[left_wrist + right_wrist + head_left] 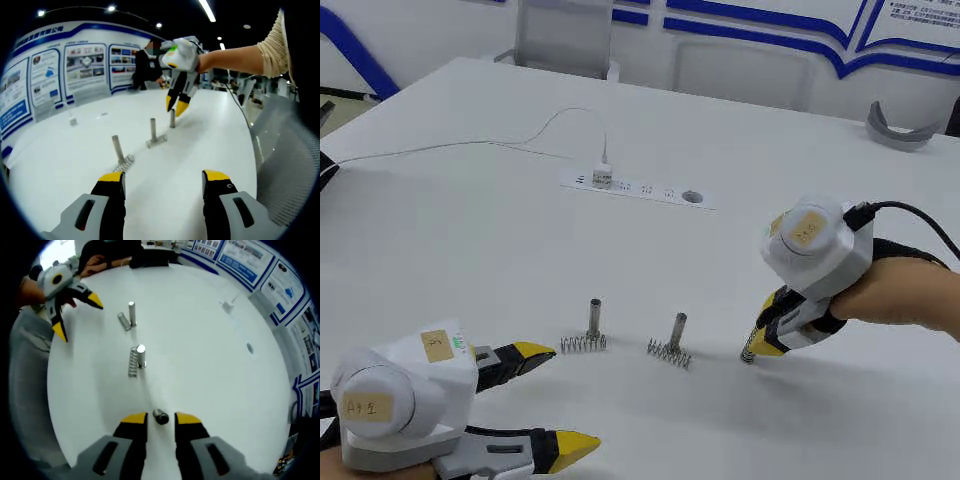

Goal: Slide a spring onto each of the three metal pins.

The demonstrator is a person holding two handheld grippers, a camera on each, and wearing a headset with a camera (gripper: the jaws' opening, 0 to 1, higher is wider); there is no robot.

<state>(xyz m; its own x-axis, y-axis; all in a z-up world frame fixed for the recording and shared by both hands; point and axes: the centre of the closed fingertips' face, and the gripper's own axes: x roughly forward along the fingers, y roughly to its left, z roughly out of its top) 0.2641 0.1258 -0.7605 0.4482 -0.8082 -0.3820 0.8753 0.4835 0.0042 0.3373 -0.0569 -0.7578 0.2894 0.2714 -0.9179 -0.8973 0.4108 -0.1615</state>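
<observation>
Two metal pins stand upright mid-table, the left pin [594, 318] and the middle pin [677, 330]. A loose spring [584, 344] lies at the foot of the left pin, and another spring [669, 352] lies by the middle one. A third pin [748, 352] to the right looks ribbed, as if a spring sits on it. My right gripper [760, 343] points down at this pin. Its jaws stand narrowly apart either side of the third pin's top [160, 416], with small gaps showing. My left gripper [555, 398] is wide open near the front edge, holding nothing, aimed at the pins.
A white power strip [635, 187] with a plugged cable [603, 175] lies beyond the pins. A grey curved band [900, 130] rests at the far right. A chair [565, 35] stands behind the table. A person [107, 257] sits at the far side.
</observation>
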